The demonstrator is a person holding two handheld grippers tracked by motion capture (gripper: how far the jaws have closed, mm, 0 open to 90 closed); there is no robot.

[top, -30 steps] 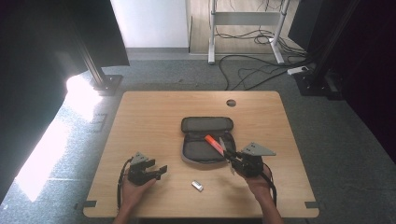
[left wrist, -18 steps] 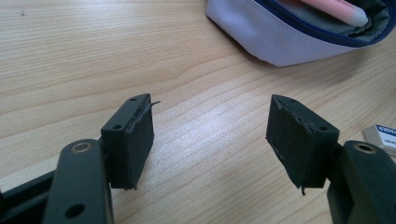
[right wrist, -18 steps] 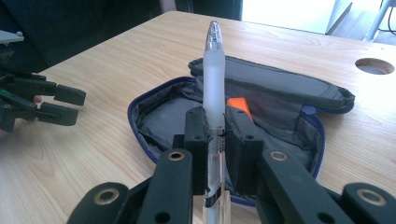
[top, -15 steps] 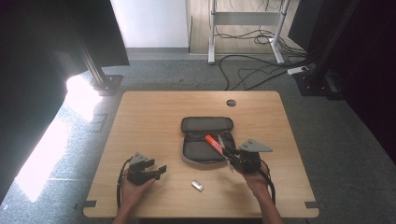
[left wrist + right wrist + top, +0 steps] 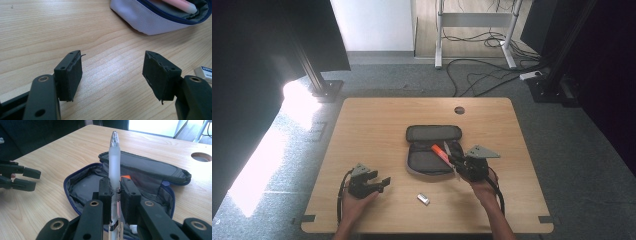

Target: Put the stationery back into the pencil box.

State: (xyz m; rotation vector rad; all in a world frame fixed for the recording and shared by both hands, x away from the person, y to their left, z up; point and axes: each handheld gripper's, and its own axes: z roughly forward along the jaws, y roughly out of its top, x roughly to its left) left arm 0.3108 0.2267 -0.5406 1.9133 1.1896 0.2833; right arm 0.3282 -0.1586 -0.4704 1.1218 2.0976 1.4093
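Where the person's forearms come in at the near edge of the counter (image 5: 362,125), each hand carries a tool. Left tool (image 5: 382,182) rests low on the wood near the front left, its jaws standing wide apart with nothing but bare grain between them – the left gripper view shows this plainly. Just to its right lies a small white eraser (image 5: 423,199), flat on the wood and apart from everything else.

Right tool (image 5: 456,161) sits over the near right part of the counter, clamped tight on a pen (image 5: 114,162). In the right gripper view the frosted barrel stands up between the two black pads, clear tip pointing away, above the open pencil case (image 5: 82,187).

Beyond that, the pencil case lies about mid-counter, unzipped and spread flat, grey lining up, blue zip edge round it, its flap folded toward the far side. An orange marker (image 5: 439,151) lies inside it, tilted, close to the right tool's jaws.

Farther on, the counter is pale wood with rounded corners and a round cable hole (image 5: 459,110) near the far edge.

Past the counter – grey carpet floor (image 5: 562,150), with a bright patch of light at the left by a black stand foot (image 5: 328,91). At the back stand a white wall panel, the legs of a white desk frame (image 5: 439,35), and loose black cables (image 5: 482,75) running to a power strip at the right.
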